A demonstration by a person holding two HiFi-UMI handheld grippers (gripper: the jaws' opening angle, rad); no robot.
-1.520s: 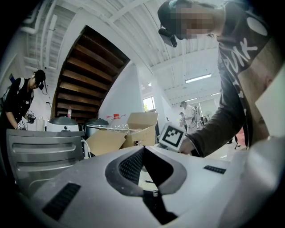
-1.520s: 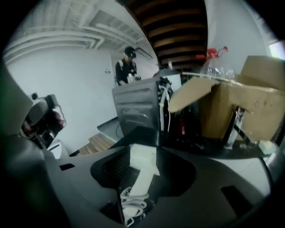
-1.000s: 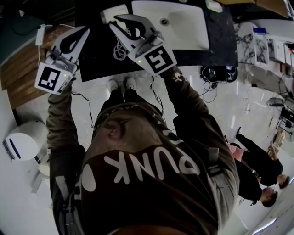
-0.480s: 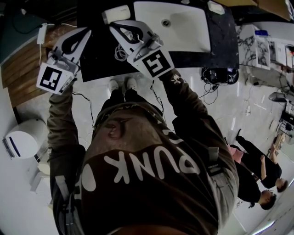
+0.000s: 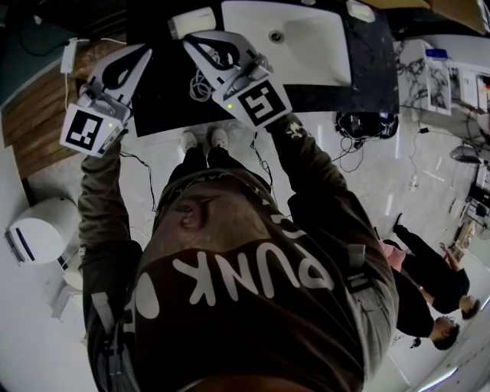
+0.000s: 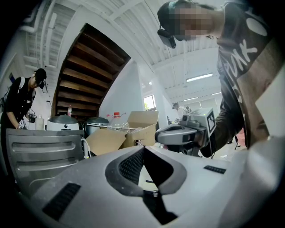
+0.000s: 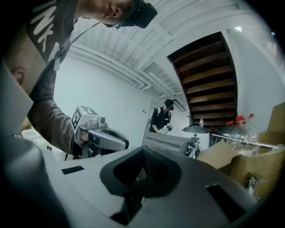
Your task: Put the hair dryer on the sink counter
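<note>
The white hair dryer [image 5: 191, 21] is laid on the black sink counter [image 5: 164, 99], far-left corner, just beside the basin [image 5: 306, 46]. The right gripper [image 5: 190, 44] is held over it, jaws closed on nothing. The left gripper [image 5: 142, 53] is held at the counter's left edge, pinched closed too, empty.

Counter: a dark sink counter [image 5: 164, 99] runs along the far side of the scene.
Basin: a white basin [image 5: 306, 42] is set into the counter's right part.
Hair dryer: a white hair dryer [image 5: 191, 21] lies on the counter's far left, just beside the basin.
Cord: a pale coiled cord [image 5: 200, 83] lies on the counter, nearer than the hair dryer.
Small item: a white object [image 5: 357, 11] sits by the basin's far right corner — too small to identify.
Floor: a glossy white floor [image 5: 360, 184], with wooden boards [image 5: 31, 122] at the left.
On the floor: a black bundle with cables [image 5: 365, 122] at the right, a round white container [image 5: 34, 233] at the near left, and a white power strip [image 5: 69, 55] on the boards.
</note>
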